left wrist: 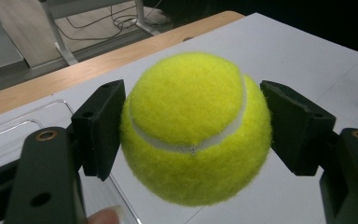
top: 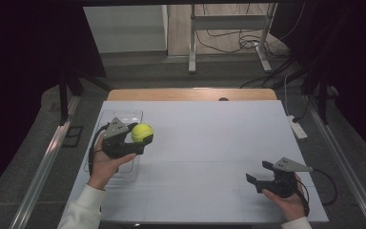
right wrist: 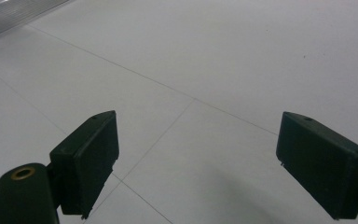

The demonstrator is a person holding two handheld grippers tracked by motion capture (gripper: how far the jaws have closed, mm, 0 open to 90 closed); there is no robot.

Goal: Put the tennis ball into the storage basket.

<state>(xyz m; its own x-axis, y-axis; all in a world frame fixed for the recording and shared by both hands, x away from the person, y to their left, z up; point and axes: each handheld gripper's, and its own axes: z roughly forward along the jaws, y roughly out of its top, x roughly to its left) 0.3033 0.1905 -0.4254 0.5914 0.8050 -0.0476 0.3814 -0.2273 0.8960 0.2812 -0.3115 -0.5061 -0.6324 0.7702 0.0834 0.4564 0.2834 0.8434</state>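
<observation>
A yellow-green tennis ball [top: 142, 132] hangs above the left side of the white table [top: 209, 138], with my left gripper [top: 141, 136] shut on it. In the left gripper view the ball [left wrist: 191, 116] sits between the two black jaws, and both pads press its sides. A fingertip shows at that view's bottom edge. My right gripper [top: 259, 171] is held low over the table's front right, open, with nothing between its jaws. The right gripper view looks along that gripper [right wrist: 196, 154] onto bare white tabletop.
A clear plastic tray [top: 122, 116] lies on the table's left side, under and behind the left hand. A white power strip [top: 298, 128] rests off the table's right edge. A wooden strip [top: 190, 94] borders the far edge. Metal rails run along both sides.
</observation>
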